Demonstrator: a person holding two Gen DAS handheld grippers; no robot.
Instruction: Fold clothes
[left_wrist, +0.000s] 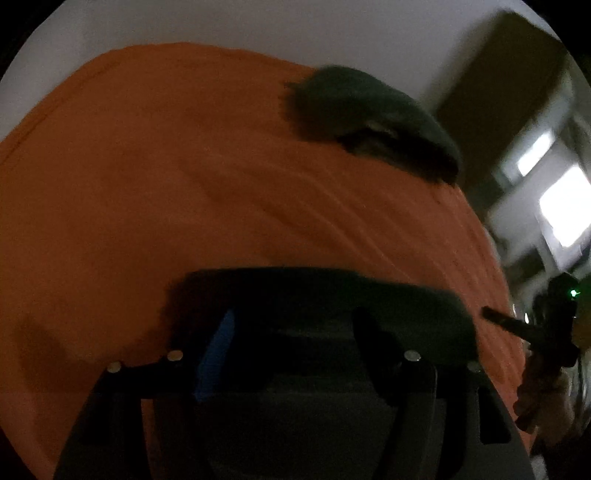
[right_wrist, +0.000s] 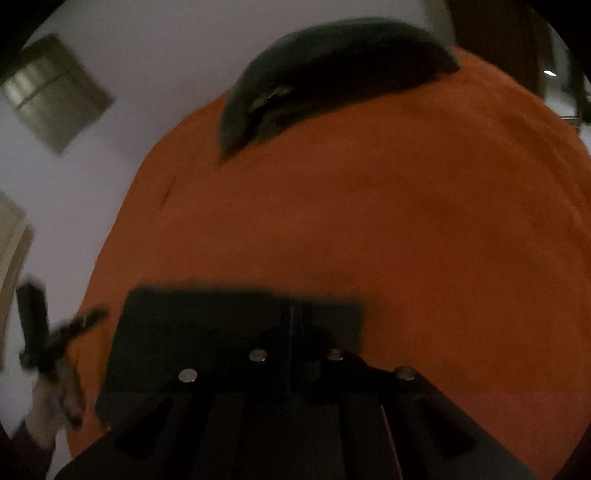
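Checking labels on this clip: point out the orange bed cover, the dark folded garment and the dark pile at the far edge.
orange bed cover (right_wrist: 424, 221), right wrist view, bare middle.
dark folded garment (left_wrist: 314, 295), left wrist view, top layer.
dark pile (right_wrist: 332, 66), right wrist view, its upper surface.

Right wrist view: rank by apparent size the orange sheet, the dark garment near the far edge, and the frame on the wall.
1. orange sheet, which fills most of the view
2. dark garment
3. frame on the wall, smallest; it sits farther off and near the fisheye edge, so its true size is unsure.
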